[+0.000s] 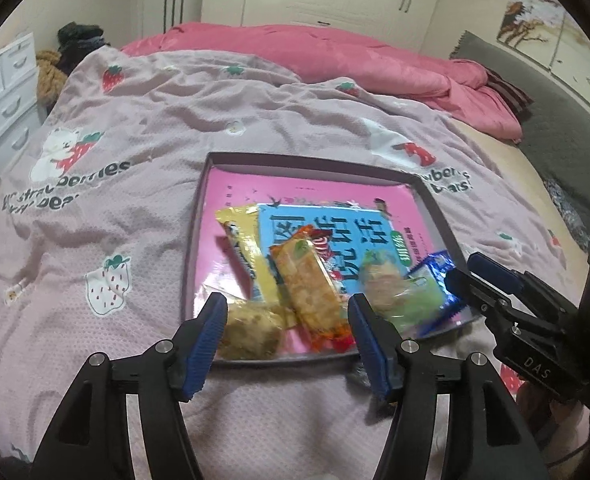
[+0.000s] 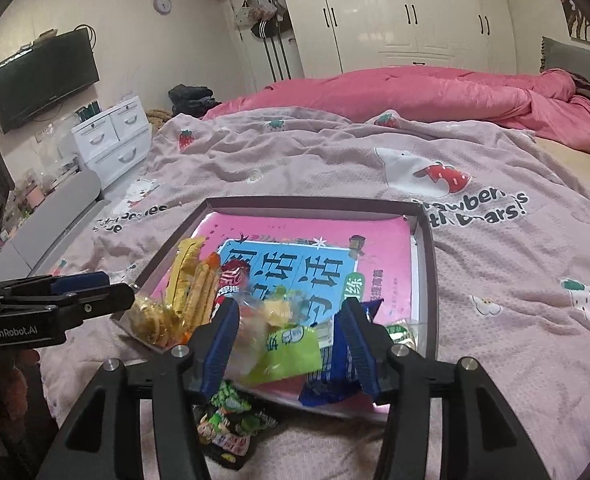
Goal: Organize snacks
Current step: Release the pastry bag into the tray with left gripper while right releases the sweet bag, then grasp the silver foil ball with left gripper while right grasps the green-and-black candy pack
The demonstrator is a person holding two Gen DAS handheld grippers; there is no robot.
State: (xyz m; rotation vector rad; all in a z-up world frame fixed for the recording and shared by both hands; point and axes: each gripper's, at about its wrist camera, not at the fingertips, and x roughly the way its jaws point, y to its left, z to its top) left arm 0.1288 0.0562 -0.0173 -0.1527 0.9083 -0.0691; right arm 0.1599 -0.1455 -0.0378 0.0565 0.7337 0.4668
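Black-and-green snack pack [image 2: 231,428] lies on the bed at the bottom of the right view, outside the tray [image 2: 429,280], just below and left of the right tongs [image 2: 291,344]. Those stand parted, empty, over the green bag [image 2: 291,354]. Left tongs [image 1: 289,344], also parted and empty, hover above the orange bar [image 1: 311,296], farther off; right looks nearer.

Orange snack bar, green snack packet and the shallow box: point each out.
orange snack bar [image 1: 311,292], left wrist view, middle of its wrapper.
green snack packet [image 2: 291,350], right wrist view, its green label.
shallow box [image 2: 429,264], right wrist view, right wall.
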